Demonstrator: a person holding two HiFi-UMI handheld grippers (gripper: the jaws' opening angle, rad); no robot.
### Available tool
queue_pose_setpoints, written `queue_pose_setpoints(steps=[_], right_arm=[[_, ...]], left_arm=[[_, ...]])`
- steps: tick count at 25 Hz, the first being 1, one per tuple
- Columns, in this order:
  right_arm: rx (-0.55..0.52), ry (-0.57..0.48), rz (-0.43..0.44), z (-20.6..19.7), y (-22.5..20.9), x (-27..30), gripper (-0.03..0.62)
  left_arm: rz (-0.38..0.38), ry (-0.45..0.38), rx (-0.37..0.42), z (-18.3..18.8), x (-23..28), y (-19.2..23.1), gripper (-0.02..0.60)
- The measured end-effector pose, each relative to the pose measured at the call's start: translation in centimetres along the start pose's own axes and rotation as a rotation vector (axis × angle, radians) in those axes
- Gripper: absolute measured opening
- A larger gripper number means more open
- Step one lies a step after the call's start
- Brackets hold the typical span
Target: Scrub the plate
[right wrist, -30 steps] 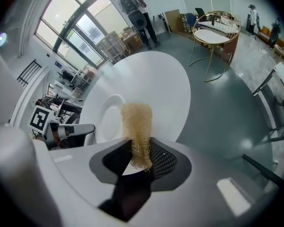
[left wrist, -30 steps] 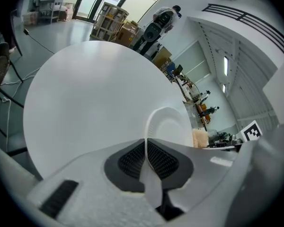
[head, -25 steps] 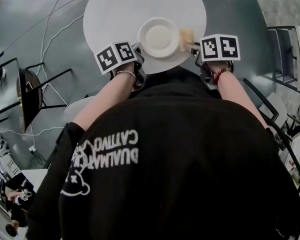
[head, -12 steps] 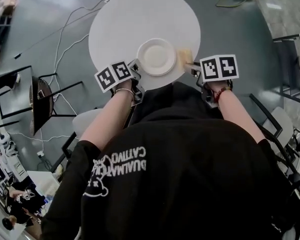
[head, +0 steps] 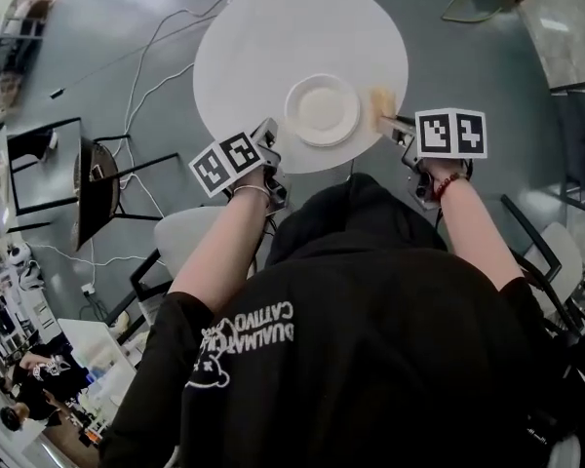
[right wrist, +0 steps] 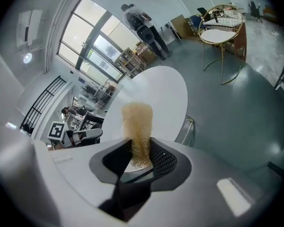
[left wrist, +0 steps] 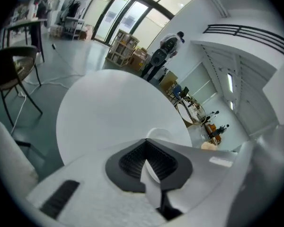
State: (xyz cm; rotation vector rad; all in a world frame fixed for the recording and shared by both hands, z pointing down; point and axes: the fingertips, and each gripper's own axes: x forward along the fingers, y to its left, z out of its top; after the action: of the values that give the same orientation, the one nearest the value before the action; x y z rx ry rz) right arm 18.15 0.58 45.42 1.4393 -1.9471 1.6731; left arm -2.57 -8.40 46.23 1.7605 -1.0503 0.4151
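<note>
The plate lies flat on the round white bench, toward the edge nearest me, and it looks pale and bare. At its near-left rim my left gripper has its jaws brought together. A pale sliver shows between the pads, which I read as the plate's rim pinched there, though I can't tell how deep the bite goes.

Just off the plate's right rim, the tan fibrous scrubber stands out of my right gripper. It is clamped by its lower end between the dark ribbed pads, with most of its length free beyond them. From the head view it is beside the plate, not over it, and I can't tell whether it touches the bench.

I judge that scrubbing has not begun: the anchor is set and the tool is about to come in. To do it well, I'd:

- hold the left pinch low and steady so the plate neither tips nor lifts;
- bring the scrubber inward over the right rim and lay its free end on the plate's well;
- press lightly, since the fibres look soft and should bend;
- work in overlapping circles from the centre outward, staying clear of the left gripper.

If the plate swivels about the pinch, I'd ease the pressure rather than squeeze harder. The plate sits close to the bench's edge, so my strokes should push toward the bench's middle.
</note>
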Motion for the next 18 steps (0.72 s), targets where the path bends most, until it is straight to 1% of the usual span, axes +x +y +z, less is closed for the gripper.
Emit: queue_pose_setpoints(steps=[2,3,4,5,6,8,10,11,12,14,16,18], right_arm=[[-0.003,-0.04,0.003,0.8,0.4,-0.3,0.121],[-0.007,-0.061,0.01,1.1,0.8,-0.6,0.12],[-0.012,-0.083,0.02,1.3,1.4,-1.0,0.118],[-0.018,-0.104,0.031,1.4,2.0,-1.5,0.115],[-0.027,-0.125,0.039,1.7,2.7,-2.0,0.113],[-0.059,-0.18,0.042,2.9,4.7,-3.1,0.112],[-0.111,-0.253,0.041,4.5,7.9,-4.2,0.112],[-0.14,-0.291,0.041,5.1,9.8,-4.9,0.112],[-0.17,-0.324,0.04,5.4,11.8,-5.6,0.112],[-0.232,-0.375,0.034,5.4,15.5,-7.0,0.112],[-0.29,-0.411,0.031,4.9,18.7,-8.3,0.112],[-0.329,-0.44,0.043,4.4,21.6,-9.5,0.11]], left_arm=[[-0.017,-0.049,0.092,1.4,-1.0,-1.2,0.0],[-0.034,-0.066,0.119,1.8,-1.6,-1.9,0.0],[-0.054,-0.08,0.13,2.1,-2.3,-2.7,0.0],[-0.086,-0.095,0.123,2.4,-3.0,-3.6,0.0],[-0.135,-0.115,0.098,2.9,-3.8,-4.8,0.0],[-0.283,-0.175,0.009,4.3,-6.2,-7.5,0.0],[-0.441,-0.235,-0.066,6.1,-9.4,-9.7,0.0],[-0.505,-0.256,-0.082,6.8,-11.3,-10.4,0.0],[-0.555,-0.273,-0.083,7.3,-13.3,-10.9,-0.002],[-0.627,-0.3,-0.042,7.6,-17.2,-11.5,-0.002],[-0.667,-0.324,0.04,7.4,-20.7,-12.4,-0.002],[-0.687,-0.351,0.133,7.1,-23.5,-13.1,-0.002]])
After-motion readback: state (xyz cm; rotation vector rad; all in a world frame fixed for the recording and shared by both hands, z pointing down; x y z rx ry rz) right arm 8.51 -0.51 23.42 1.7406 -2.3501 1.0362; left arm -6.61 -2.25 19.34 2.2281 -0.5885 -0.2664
